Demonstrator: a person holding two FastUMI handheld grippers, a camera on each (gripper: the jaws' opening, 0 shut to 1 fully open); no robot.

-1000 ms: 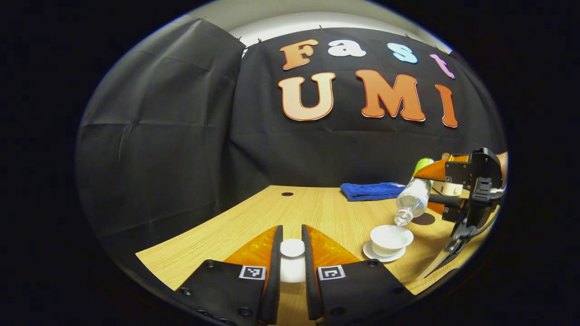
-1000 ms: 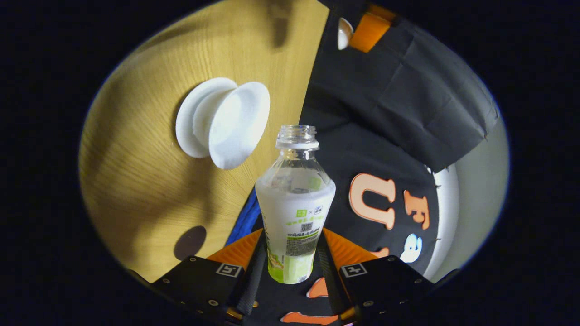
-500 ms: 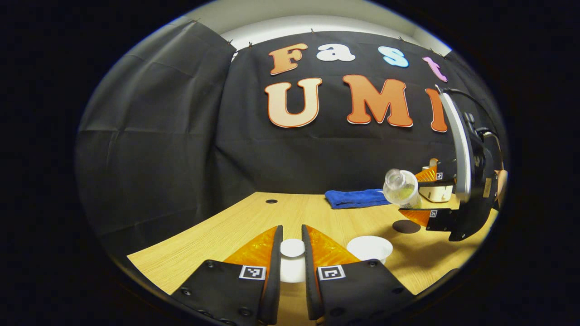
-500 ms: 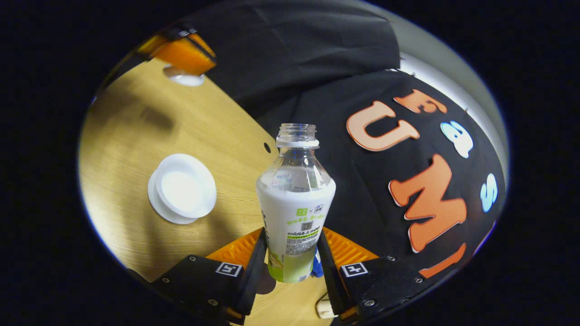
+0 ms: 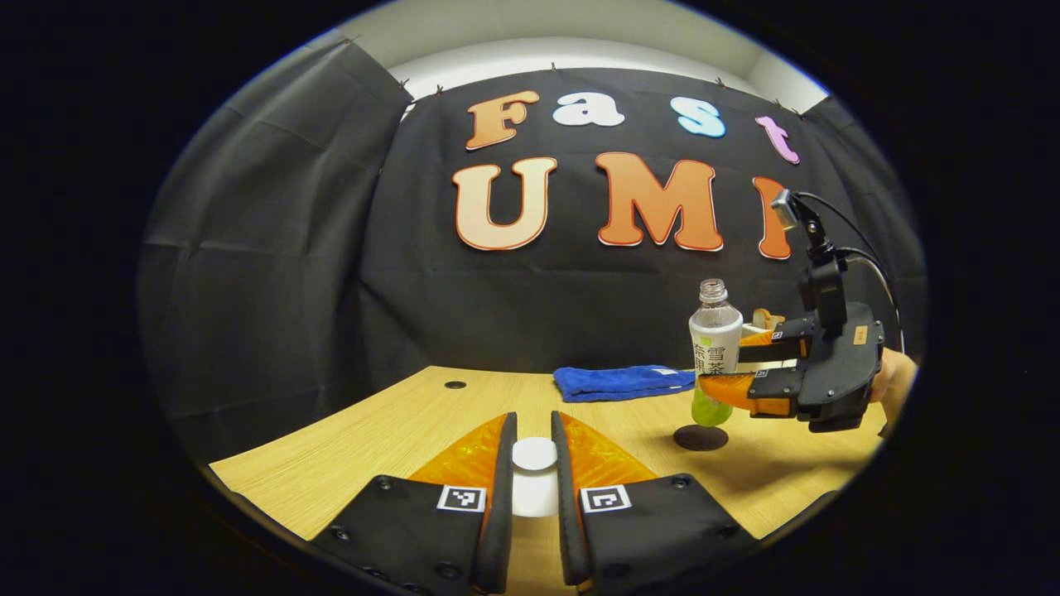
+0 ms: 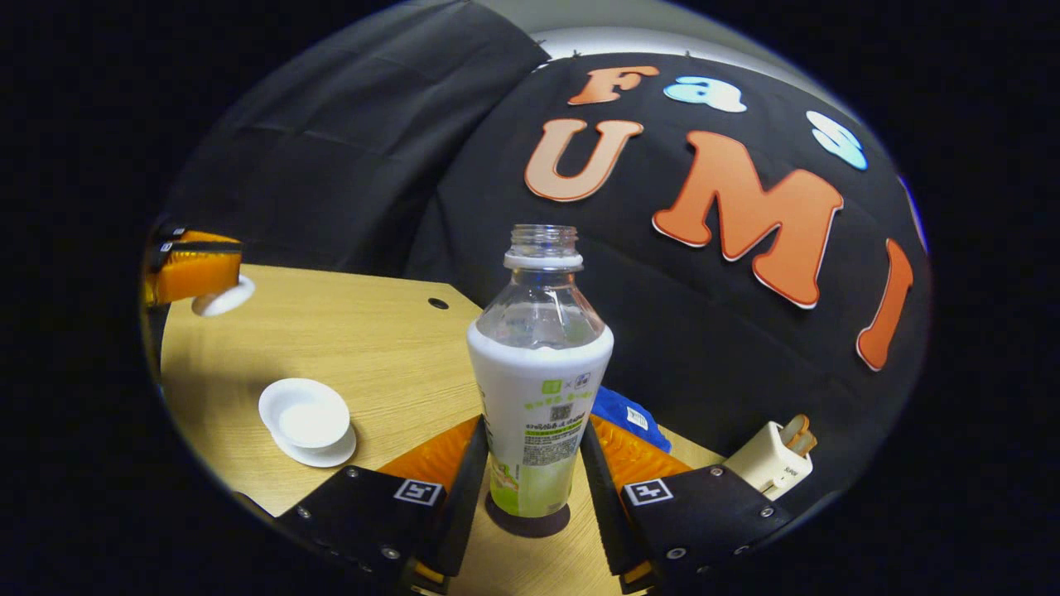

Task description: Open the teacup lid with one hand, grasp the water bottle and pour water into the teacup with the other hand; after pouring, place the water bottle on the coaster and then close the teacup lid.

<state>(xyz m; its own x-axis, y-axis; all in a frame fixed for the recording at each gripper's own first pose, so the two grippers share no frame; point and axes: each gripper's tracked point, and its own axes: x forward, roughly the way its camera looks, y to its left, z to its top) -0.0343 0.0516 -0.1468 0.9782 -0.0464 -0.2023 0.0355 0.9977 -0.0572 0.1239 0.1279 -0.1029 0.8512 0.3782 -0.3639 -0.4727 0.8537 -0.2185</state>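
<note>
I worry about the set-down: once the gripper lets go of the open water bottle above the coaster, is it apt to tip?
Probably somewhat. The water bottle is tall and narrow, uncapped, and the right gripper holds it upright just above the dark coaster. It seems to hold little water, so it is likely light and easily nudged. Its thin clear plastic may flex under squeeze.

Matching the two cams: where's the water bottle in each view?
Left gripper view: water bottle right of centre, upright in the right gripper, just above the coaster.
Right gripper view: bottle at centre, between the fingers.
Shared landmark: blue cloth behind the bottle.
</note>
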